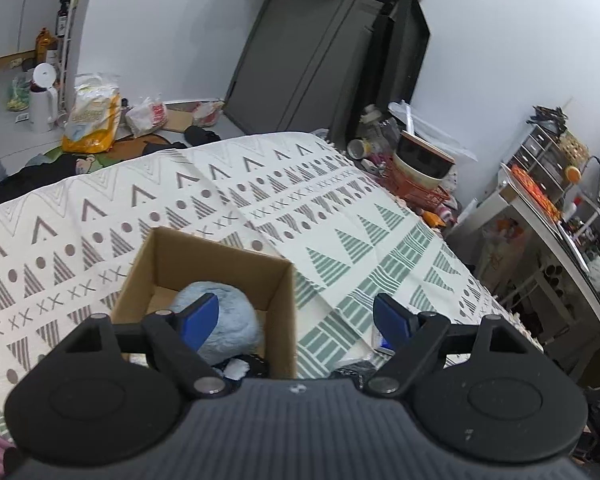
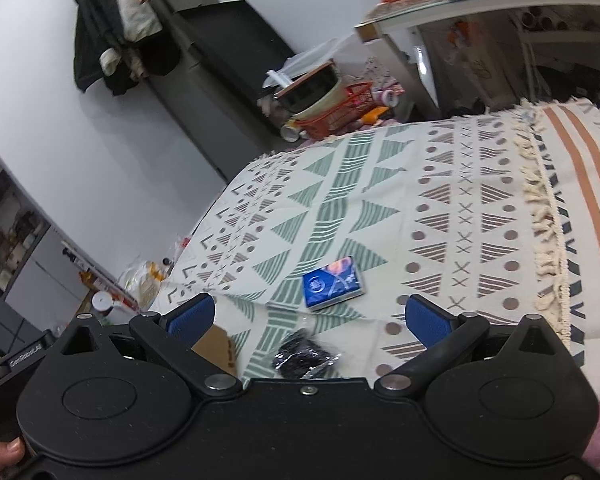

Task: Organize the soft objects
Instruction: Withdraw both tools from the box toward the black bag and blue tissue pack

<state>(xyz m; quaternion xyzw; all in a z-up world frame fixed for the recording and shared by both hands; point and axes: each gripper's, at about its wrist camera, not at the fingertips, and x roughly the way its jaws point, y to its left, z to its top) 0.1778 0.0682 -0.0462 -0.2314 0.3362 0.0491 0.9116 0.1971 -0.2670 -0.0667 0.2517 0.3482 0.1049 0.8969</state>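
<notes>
Cream cloth with brown and green triangles, dots and crosses covers a big flat surface, and it fills most of both views. White walls stand behind it, with a tall dark door and a black screen leaning near the corner. Bags, bottles and a white jug sit on the floor at the far left. An open cardboard box rests on the cloth, and a fluffy light blue soft toy lies inside it. On the cloth beside the box lie a small blue packet and a dark crinkly bag, close together but not touching. The left gripper hangs above the near edge of the box, its blue pads wide apart, holding nothing. The right gripper hangs over the blue packet and the dark bag, also spread wide and holding nothing. A fingertip shows at the bottom left corner.
</notes>
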